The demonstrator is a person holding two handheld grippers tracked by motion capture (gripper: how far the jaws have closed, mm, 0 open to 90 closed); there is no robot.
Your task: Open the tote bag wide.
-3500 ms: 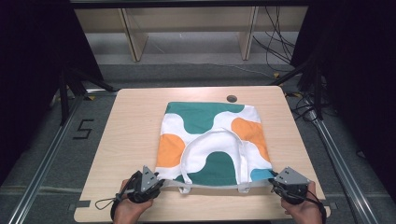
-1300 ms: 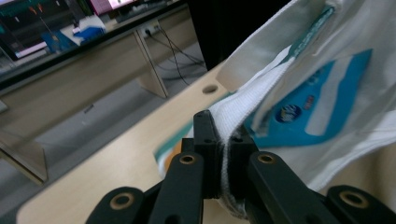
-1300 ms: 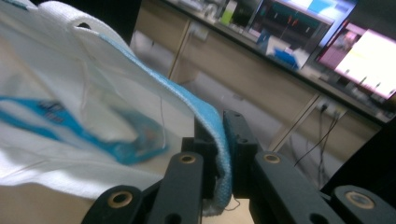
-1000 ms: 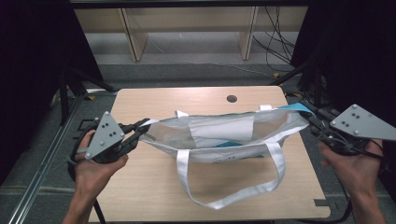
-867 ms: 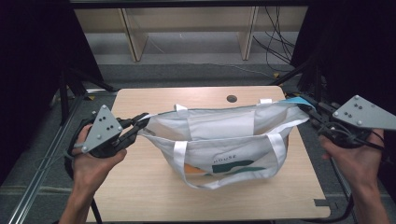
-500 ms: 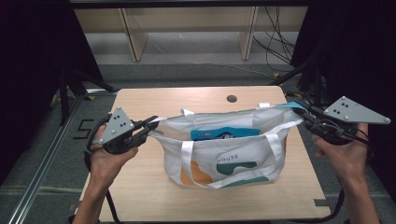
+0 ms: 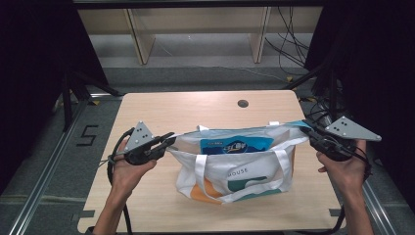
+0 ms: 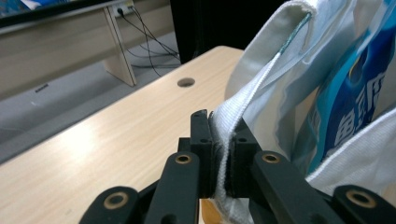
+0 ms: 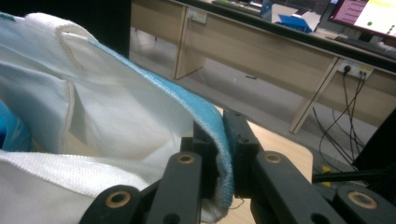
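On the table, high view: tote bag stands nr front edge, blue packet inside, mouth stretched betw. left gripper & right gripper. Left gripper view: jaws clamped on bag's white rim. Right gripper view: jaws pinch its blue-edged rim.

The tote bag hides most of the blue packet inside it; only the packet's top band shows above the near wall, and its print is too small to read. In the left gripper view the bag's cloth covers the pads of the left gripper, and the picture's right edge cuts off the bag. In the right gripper view the blue hem hides the gap of the right gripper. In the high view the bottom edge cuts off both forearms.
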